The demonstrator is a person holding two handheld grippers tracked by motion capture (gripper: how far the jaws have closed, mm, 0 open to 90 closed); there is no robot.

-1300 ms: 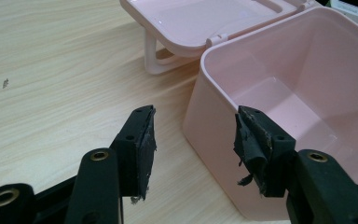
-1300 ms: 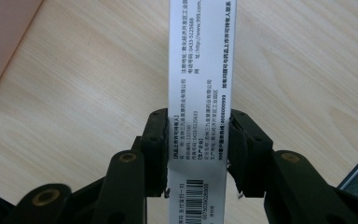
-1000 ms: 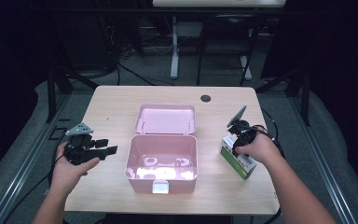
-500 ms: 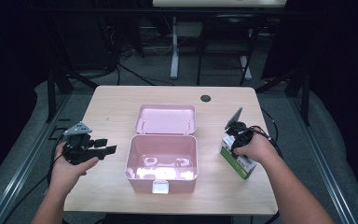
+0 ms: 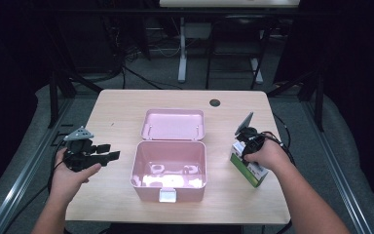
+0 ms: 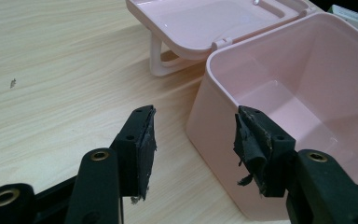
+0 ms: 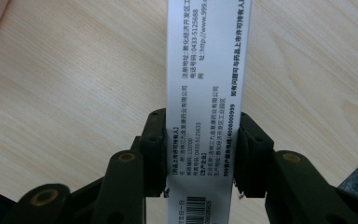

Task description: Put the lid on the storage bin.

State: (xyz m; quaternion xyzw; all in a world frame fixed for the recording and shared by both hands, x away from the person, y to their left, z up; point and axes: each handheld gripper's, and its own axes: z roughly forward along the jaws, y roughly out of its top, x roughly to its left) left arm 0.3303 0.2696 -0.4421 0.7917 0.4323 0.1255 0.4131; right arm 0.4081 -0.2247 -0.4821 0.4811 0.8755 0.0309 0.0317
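One small carton [image 5: 248, 165] stands on the right side of the wooden table [image 5: 117, 112], just right of the pink box [image 5: 169, 165]. In the high view it is green and white, tilted slightly, with its near end toward the table's right edge. In the right gripper view its narrow white face [image 7: 206, 93] carries rows of small black print, a web address, phone numbers and a barcode at the bottom (the print runs sideways along the panel). The right gripper [image 5: 246, 141] is clenched on this carton, its two black jaws pressed against the carton's opposite sides, and the person's right hand [image 5: 265, 155] wraps the gripper from behind.

There is one pink box, open, sitting at the table's centre; its lid [image 5: 173, 124] lies flat on the far side, hinged back, inner face up. The box interior looks glossy and holds only reflections as far as can be made out.

The left gripper [image 5: 102, 152] is held in the left hand [image 5: 73, 168] at the left of the table, pointing right toward the box. Its jaws stand released, well apart, with worn, frayed pads [image 6: 249, 140]; the box's left wall [image 6: 214, 116] shows between them in the left gripper view, untouched.

One dark round hole [image 5: 215, 103] sits near the table's far edge. Two grippers, two hands, one carton, one box.
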